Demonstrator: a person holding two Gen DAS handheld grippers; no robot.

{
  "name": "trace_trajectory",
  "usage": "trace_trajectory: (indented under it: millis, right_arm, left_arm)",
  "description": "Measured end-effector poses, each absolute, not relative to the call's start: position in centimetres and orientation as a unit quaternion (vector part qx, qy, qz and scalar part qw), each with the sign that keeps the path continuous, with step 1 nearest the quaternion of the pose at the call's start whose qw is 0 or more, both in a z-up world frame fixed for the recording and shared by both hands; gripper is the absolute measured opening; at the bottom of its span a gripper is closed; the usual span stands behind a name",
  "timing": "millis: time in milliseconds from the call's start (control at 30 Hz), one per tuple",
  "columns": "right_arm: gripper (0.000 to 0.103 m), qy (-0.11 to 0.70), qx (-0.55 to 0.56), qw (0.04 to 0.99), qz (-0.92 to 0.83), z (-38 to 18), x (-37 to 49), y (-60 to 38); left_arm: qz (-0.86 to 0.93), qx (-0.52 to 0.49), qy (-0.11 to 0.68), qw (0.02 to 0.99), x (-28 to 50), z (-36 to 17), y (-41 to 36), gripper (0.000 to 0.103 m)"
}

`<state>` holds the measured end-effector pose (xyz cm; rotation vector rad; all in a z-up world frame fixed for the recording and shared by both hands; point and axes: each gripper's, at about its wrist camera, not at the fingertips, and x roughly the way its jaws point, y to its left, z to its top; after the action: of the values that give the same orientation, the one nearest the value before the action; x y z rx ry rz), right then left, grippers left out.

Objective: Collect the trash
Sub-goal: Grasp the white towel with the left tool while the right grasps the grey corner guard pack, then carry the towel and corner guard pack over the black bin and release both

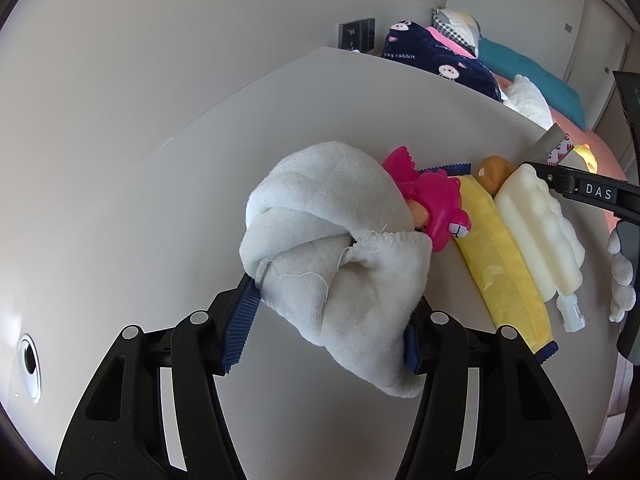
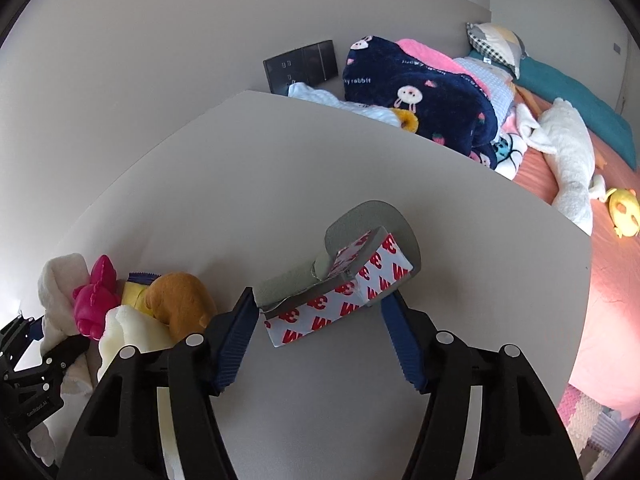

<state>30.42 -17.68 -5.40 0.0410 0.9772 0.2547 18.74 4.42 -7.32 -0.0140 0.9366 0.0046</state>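
Here, cloth (image 1: 320, 248) mid-table, tape strip (image 2: 340, 284) near edge

A bedroom in a home is showing here. A bed (image 2: 608, 280) with a pink sheet is lying just beyond the pale desk (image 2: 280, 184), and a navy fleece blanket (image 2: 432, 96) printed with rabbits is sitting bunched on it beside a checked pillow (image 2: 496, 44), a teal cushion (image 2: 576, 92) and a white plush toy (image 2: 568, 160). A dark wall socket panel (image 2: 300, 65) is showing behind.
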Motion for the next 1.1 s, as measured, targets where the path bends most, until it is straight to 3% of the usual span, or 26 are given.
trace_trajectory:
  millis: [267, 533, 1100]
  right_arm:
    - [0.062, 0.452, 0.026, 0.884, 0.119, -4.2, 29.2, -18.5]
    - [0.062, 0.440, 0.031, 0.891, 0.105, -2.7, 27.6, -20.1]
    - [0.062, 0.425, 0.049, 0.896, 0.118, 0.4, 22.2, -22.1]
  left_arm:
    - [0.001, -0.034, 0.441, 0.897, 18.2, -6.8, 5.1, 0.047]
    - [0.013, -0.029, 0.423, 0.906, 17.4, -5.9, 4.6, 0.029]
    - [0.003, -0.037, 0.400, 0.916, 13.7, -2.1, 3.0, 0.028]
